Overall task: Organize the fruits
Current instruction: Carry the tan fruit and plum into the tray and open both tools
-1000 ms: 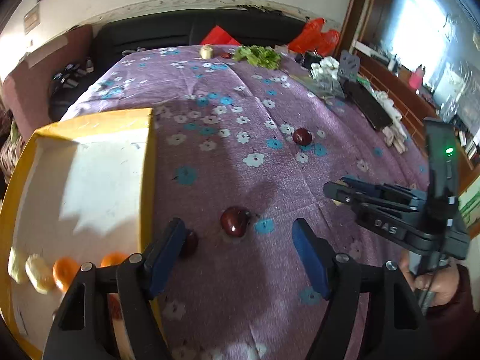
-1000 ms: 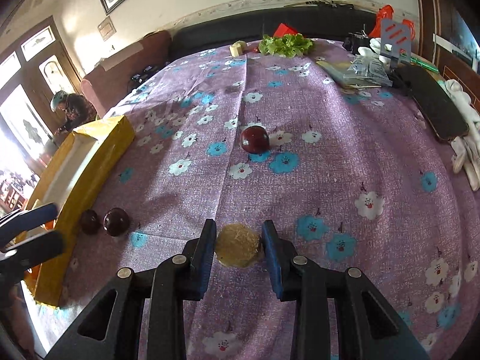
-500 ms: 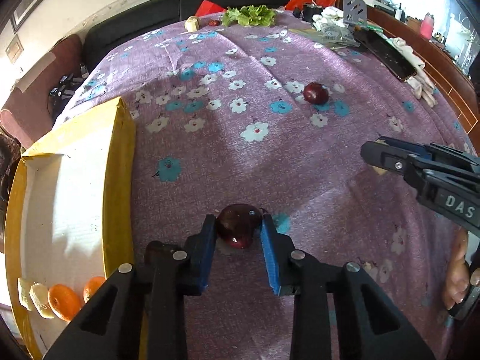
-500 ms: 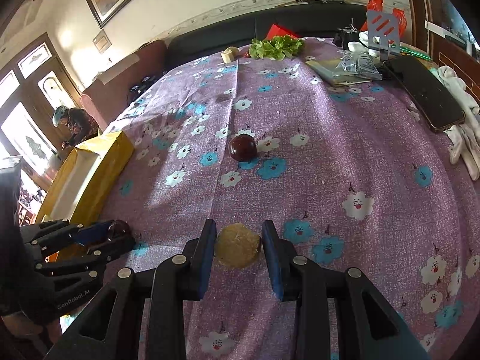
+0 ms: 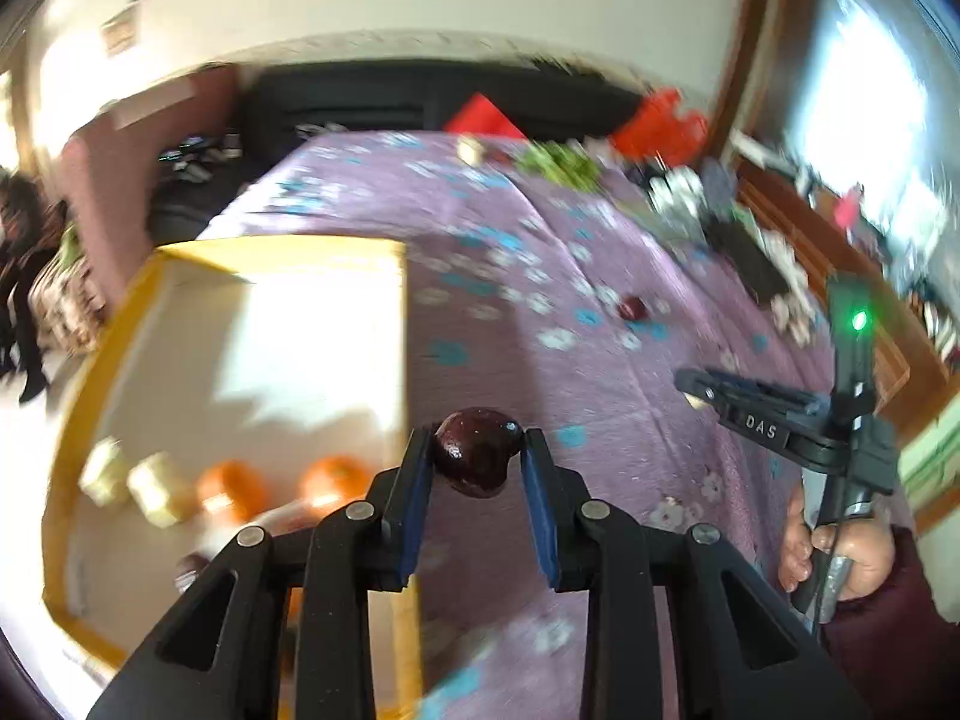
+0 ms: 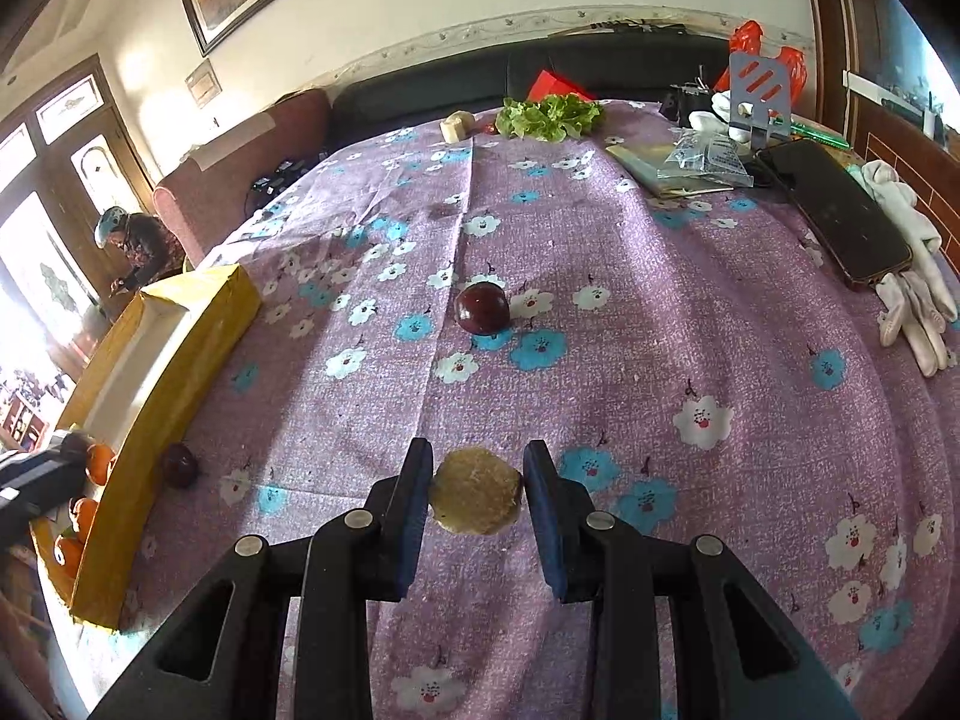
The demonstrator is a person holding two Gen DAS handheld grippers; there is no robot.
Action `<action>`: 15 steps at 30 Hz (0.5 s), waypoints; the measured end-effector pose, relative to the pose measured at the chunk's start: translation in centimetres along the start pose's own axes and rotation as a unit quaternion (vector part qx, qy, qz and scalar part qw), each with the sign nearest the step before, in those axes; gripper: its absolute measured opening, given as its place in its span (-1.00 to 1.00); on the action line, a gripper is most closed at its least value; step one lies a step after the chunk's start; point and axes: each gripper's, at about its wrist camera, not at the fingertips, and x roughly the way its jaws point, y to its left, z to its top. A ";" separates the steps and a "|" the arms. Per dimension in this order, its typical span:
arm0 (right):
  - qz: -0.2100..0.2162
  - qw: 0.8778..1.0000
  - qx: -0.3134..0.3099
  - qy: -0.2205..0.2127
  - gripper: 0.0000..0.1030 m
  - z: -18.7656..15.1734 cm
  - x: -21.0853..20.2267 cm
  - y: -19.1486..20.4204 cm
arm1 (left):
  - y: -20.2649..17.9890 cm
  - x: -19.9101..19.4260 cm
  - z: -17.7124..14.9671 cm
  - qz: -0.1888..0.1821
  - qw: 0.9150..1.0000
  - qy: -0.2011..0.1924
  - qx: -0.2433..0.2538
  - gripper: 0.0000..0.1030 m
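Observation:
My left gripper (image 5: 477, 465) is shut on a dark red plum (image 5: 477, 459) and holds it above the cloth beside the yellow box (image 5: 396, 324). The box holds oranges (image 5: 333, 480) and pale fruits (image 5: 153, 483). My right gripper (image 6: 477, 492) is shut on a tan round fruit (image 6: 475, 498) low over the purple flowered cloth. Another plum (image 6: 481, 309) lies mid-table, and one more plum (image 6: 179, 465) lies against the box's outer wall (image 6: 180, 348). The right gripper also shows in the left wrist view (image 5: 696, 387).
Lettuce (image 6: 549, 117) and a pale block (image 6: 456, 125) lie at the far edge. A phone (image 6: 834, 213), white gloves (image 6: 918, 306), a plastic bag (image 6: 708, 159) and a stand (image 6: 759, 96) are at the right. A dark sofa runs behind the table.
My left gripper closed on the plum and has lifted it, swinging left toward the box. My right gripper has kept its hold on the tan fruit, nearly still.

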 end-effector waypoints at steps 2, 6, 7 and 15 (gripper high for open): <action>-0.005 1.000 0.001 -0.001 -0.34 0.0 -0.4 0.5 | 2.3 -2.6 -0.4 0.020 0.999 -0.021 -0.018 -0.44; 0.000 0.999 -0.031 -0.033 -0.34 1.2 -3.9 3.7 | 7.0 -9.0 -0.2 0.046 0.995 -0.077 -0.040 -0.43; 0.005 0.998 -0.041 -0.046 -0.33 1.8 -5.2 4.9 | 8.0 -10.4 0.0 0.044 0.994 -0.089 -0.046 -0.43; 0.093 0.977 -0.131 -0.143 -0.33 10.5 -16.3 17.3 | 12.5 -20.9 3.7 0.100 0.976 -0.195 -0.018 -0.43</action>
